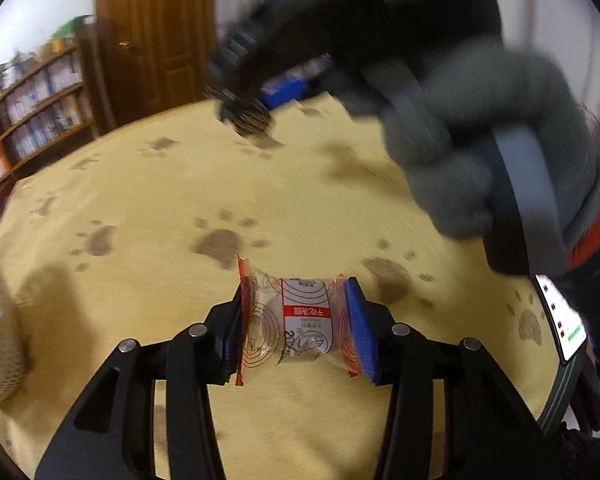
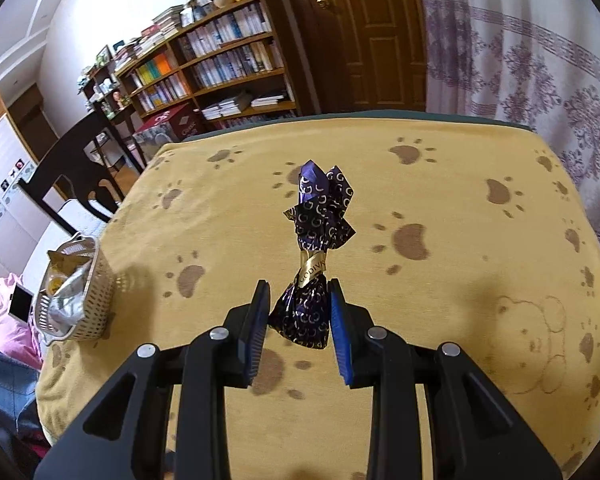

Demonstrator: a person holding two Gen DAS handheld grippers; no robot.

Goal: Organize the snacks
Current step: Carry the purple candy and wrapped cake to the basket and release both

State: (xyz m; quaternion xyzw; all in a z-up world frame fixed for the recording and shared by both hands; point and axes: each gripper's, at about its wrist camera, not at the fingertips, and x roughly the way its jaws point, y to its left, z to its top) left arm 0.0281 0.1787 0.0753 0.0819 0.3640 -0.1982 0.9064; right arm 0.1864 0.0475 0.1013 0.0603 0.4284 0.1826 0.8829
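The left claw is clenching a small clear snack packet with red edging and a red label band, holding it crosswise between the blue pads just above the bench, which is wearing a yellow cloth printed with brown paw marks. At about two o'clock in that view a grey-gloved hand is gripping the other tool's handle, blurred.

The right claw is pinching the round base of a purple foil-wrapped chocolate with a gold band, its twisted top pointing toward twelve o'clock, away from the camera.

At nine o'clock on the bench, near the edge, a pale perforated basket is sitting upright, holding a crumpled silver foil packet, a gold-coloured wrapper and something yellow I cannot make out.
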